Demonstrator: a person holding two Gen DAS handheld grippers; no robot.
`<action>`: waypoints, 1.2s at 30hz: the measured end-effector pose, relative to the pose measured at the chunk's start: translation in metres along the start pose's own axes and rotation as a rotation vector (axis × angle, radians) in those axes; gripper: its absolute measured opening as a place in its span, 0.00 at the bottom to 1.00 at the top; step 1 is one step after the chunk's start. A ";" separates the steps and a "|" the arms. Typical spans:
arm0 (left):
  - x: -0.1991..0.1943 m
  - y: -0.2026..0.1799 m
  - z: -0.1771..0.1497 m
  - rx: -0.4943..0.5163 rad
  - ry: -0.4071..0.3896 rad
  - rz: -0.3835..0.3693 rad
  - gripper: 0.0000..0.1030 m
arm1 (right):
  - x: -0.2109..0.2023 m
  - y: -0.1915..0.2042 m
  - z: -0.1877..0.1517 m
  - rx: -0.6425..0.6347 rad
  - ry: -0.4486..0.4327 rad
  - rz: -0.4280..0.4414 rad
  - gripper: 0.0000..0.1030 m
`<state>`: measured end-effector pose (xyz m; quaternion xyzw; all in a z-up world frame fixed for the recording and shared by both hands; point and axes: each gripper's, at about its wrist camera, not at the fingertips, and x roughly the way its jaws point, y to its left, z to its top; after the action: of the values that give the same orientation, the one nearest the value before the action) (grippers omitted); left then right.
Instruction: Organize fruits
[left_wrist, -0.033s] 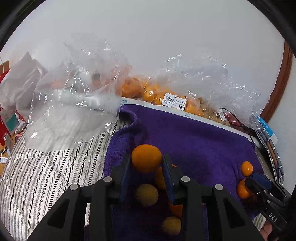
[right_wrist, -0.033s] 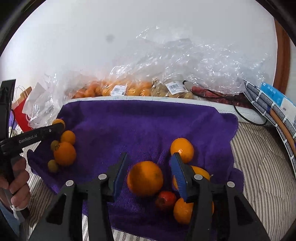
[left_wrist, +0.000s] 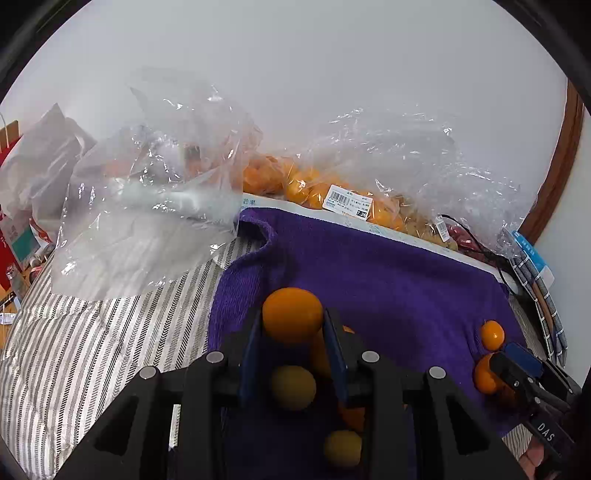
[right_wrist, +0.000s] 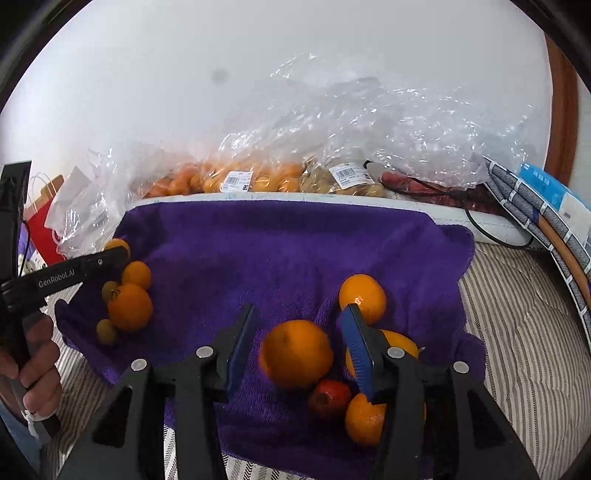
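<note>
While my left gripper is pinched around a small orange, its blue pads pressing both sides of the fruit, the left wrist view shows that orange held above the near left corner of the purple towel. Under it, between the gripper's arms, I see two yellowish small fruits on the cloth. Only this view shows the big loose plastic bag sprawled on the striped bedding.

My right gripper stands wide apart, holding nothing; a large orange lies on the towel between its fingers, touching neither pad that I can see. The right wrist view alone shows what sits beside it: a small red fruit just in front, and three more oranges on the right. It also shows the left cluster from the side, with a bigger orange and small greenish ones near the left gripper's tip.

Both views show the bagged oranges with price labels along the back edge, against the wall.
</note>
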<state>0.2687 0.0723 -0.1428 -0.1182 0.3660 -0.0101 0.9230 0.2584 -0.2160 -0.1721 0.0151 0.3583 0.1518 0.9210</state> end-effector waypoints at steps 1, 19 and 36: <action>-0.001 0.001 -0.001 -0.002 0.000 -0.002 0.31 | -0.002 -0.001 0.000 0.006 -0.005 0.002 0.48; -0.029 -0.004 0.001 0.030 -0.076 -0.011 0.47 | -0.034 -0.011 -0.009 0.074 -0.059 -0.019 0.61; -0.111 -0.034 -0.032 0.099 -0.002 0.045 0.57 | -0.133 -0.012 -0.021 0.171 -0.019 -0.206 0.61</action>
<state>0.1675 0.0445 -0.0831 -0.0639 0.3665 -0.0074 0.9282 0.1554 -0.2680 -0.1023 0.0582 0.3611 0.0251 0.9304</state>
